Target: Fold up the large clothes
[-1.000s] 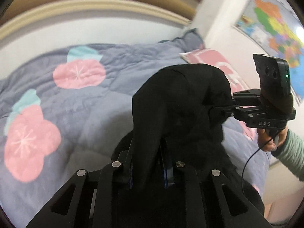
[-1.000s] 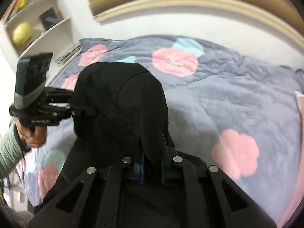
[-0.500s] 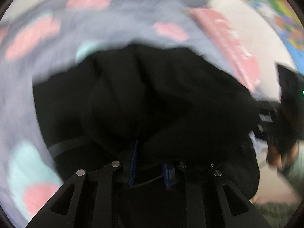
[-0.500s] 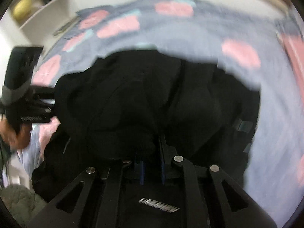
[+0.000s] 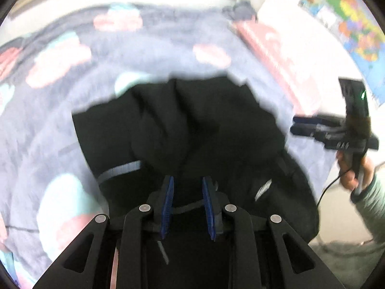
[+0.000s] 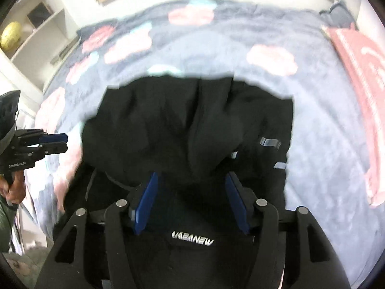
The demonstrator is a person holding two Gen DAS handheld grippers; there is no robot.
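A large black garment (image 5: 192, 130) with grey reflective strips lies bunched on the bed; it also fills the right wrist view (image 6: 187, 130), where a silver logo shows near the jaws. My left gripper (image 5: 187, 187) is open, blue pads apart just above the garment's near edge. My right gripper (image 6: 190, 187) is open wide, pads either side of a fold without pinching it. Each gripper shows in the other's view, the right one (image 5: 300, 125) at the far right and the left one (image 6: 60, 142) at the far left, both off the cloth.
The bed is covered by a grey-blue quilt (image 5: 72, 84) with pink and teal flowers. A pink pillow (image 6: 356, 55) lies at the right. White shelves (image 6: 36, 31) stand left of the bed. A coloured map (image 5: 349, 24) hangs on the right wall.
Both grippers held the garment raised a second ago; it has come down onto the quilt, both grippers have opened and let go, and they have moved apart.
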